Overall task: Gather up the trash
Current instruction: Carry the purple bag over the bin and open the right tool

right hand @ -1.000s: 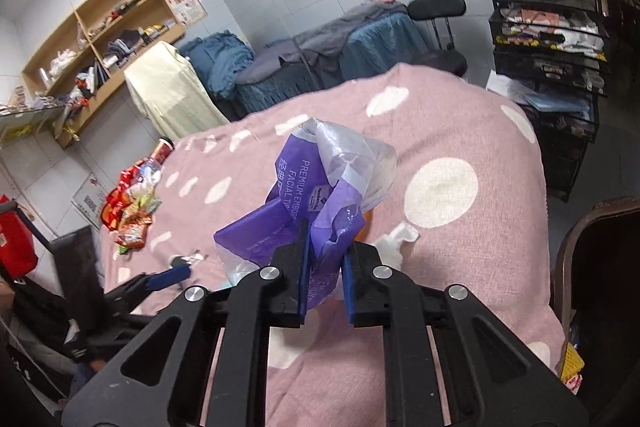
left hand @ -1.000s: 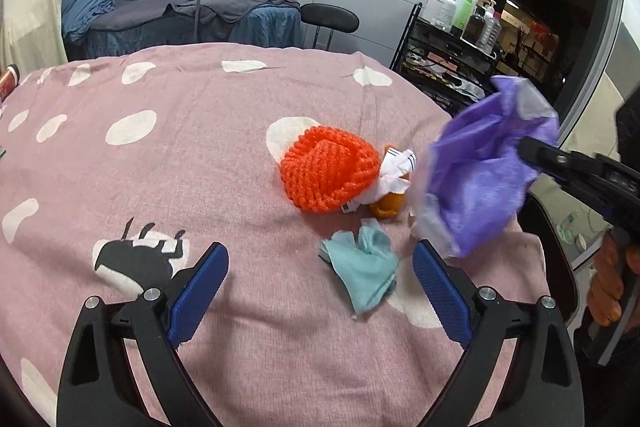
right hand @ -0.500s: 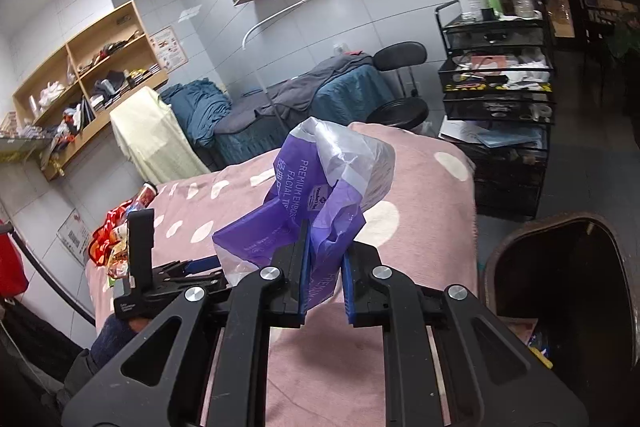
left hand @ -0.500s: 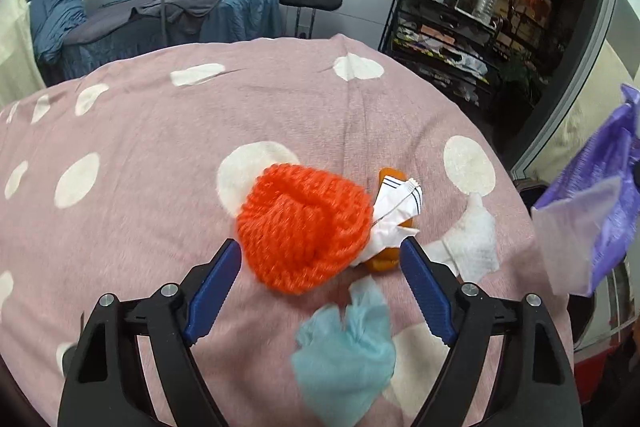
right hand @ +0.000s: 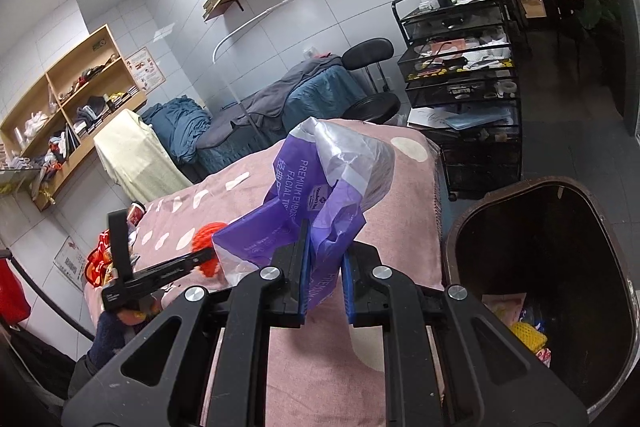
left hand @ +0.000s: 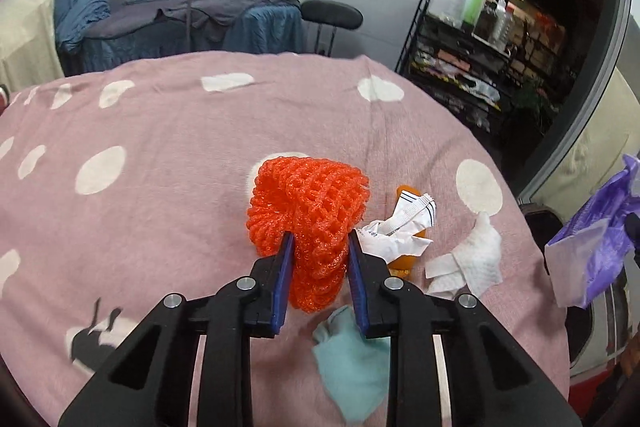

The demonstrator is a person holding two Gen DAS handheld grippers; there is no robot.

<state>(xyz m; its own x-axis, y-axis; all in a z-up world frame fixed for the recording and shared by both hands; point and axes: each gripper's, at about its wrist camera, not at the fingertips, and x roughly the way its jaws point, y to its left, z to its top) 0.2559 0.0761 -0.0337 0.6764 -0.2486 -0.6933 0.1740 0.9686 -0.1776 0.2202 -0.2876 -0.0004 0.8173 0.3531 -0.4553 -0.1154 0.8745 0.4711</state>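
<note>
An orange foam net (left hand: 308,195) lies on the pink spotted bedspread (left hand: 160,147). My left gripper (left hand: 319,241) has the net's near end between its blue pads; the jaws are closing and pinch it. From the right wrist view, that left gripper (right hand: 208,255) reaches to the net (right hand: 206,233). My right gripper (right hand: 326,243) is shut on a purple plastic tissue wrapper (right hand: 304,187), held in the air beside a brown bin (right hand: 460,227). The wrapper (left hand: 596,247) also hangs at the right edge of the left wrist view.
Beside the net lie a crumpled white wrapper (left hand: 400,227), an orange piece (left hand: 406,261), a white tissue (left hand: 476,259) and a teal tissue (left hand: 352,359). The bin holds some trash. A black wire trolley (right hand: 460,67) and a stool (right hand: 368,55) stand past the bed.
My left gripper went forward to the orange net and its jaws came together on it. The right gripper swung the purple wrapper off the bed, and the bin came into view.
</note>
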